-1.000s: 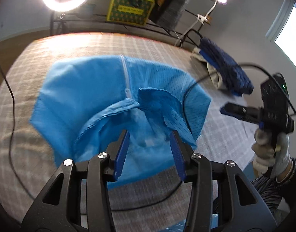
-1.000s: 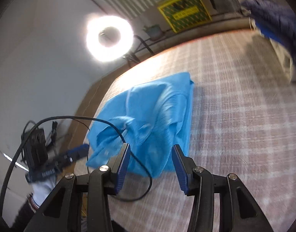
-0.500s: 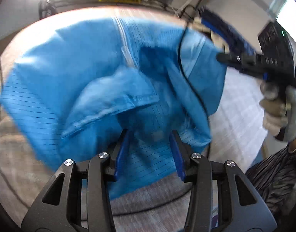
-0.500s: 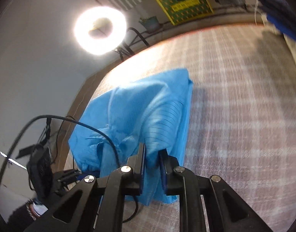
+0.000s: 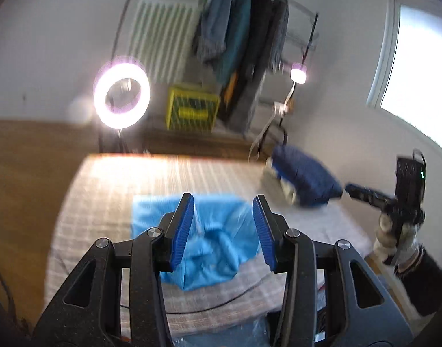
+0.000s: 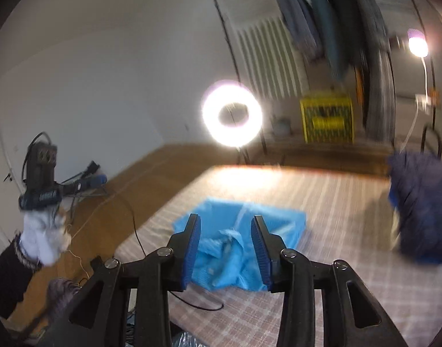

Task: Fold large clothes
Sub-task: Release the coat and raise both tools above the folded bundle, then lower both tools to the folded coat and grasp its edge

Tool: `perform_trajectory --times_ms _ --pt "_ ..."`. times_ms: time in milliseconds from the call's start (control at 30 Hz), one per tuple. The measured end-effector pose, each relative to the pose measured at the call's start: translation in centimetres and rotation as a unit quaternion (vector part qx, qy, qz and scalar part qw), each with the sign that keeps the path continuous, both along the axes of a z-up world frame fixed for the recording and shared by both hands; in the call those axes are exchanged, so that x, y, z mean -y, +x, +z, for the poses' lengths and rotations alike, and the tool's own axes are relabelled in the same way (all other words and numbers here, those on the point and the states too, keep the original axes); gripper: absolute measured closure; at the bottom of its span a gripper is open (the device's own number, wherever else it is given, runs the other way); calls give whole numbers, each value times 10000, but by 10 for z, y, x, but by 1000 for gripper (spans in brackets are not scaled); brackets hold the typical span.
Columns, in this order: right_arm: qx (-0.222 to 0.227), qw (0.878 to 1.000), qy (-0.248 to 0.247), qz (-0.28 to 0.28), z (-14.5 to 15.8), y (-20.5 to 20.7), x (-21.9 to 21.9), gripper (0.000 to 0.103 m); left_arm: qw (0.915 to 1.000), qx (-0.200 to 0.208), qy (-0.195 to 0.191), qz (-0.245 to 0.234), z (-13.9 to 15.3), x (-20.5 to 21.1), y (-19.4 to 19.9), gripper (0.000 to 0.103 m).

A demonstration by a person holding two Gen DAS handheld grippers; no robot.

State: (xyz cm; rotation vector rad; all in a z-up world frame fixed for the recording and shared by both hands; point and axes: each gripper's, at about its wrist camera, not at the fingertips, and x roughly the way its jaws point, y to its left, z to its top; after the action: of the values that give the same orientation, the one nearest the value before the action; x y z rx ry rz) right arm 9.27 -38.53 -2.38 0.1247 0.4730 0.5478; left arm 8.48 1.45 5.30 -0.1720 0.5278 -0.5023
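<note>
both claws point(image 5: 223, 231) point(image 6: 225, 248) lifted, blue garment point(image 5: 212, 248) released

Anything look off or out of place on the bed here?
The blue garment lies bunched and rumpled on the checked bed cover, not flat or neatly folded. A black cable trails across the cover beside it. Nothing looks damaged.

- My left gripper point(image 5: 224, 228) and right gripper point(image 6: 225, 248) hang above the checked bed cover point(image 5: 111, 190), nothing between either pair of fingers.
- The crumpled bright-blue garment point(image 5: 218, 243) lies low on the bed; bare cover surrounds it.
- A dark-blue fabric heap point(image 6: 420, 202) blocks the far right corner.
- A thin black cable point(image 6: 198, 303) trails across the near edge.
</note>
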Motion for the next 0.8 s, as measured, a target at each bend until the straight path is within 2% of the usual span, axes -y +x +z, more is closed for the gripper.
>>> perform_trajectory --times_ms 167,267,400,467,533,633,800 --pt "607 9980 21 183 58 -65 7 64 9984 376 -408 68 71 -20 -44 59" --pt "815 9965 -34 204 77 -91 13 62 9974 546 -459 70 94 -30 -63 58" --pt "968 9952 4 140 88 -104 24 52 9966 745 -302 204 112 -32 -75 48" --pt "891 9959 112 104 84 -99 30 51 9973 648 -311 180 103 -32 -70 48" --pt "606 9976 316 115 68 -86 34 51 9980 468 -374 188 83 -34 -58 48" --pt "192 9992 362 26 35 -58 32 51 9981 -7 -561 237 35 -34 -24 48" --pt "-838 9956 411 -47 -34 16 28 51 9952 -835 -356 366 -55 -25 54 48"
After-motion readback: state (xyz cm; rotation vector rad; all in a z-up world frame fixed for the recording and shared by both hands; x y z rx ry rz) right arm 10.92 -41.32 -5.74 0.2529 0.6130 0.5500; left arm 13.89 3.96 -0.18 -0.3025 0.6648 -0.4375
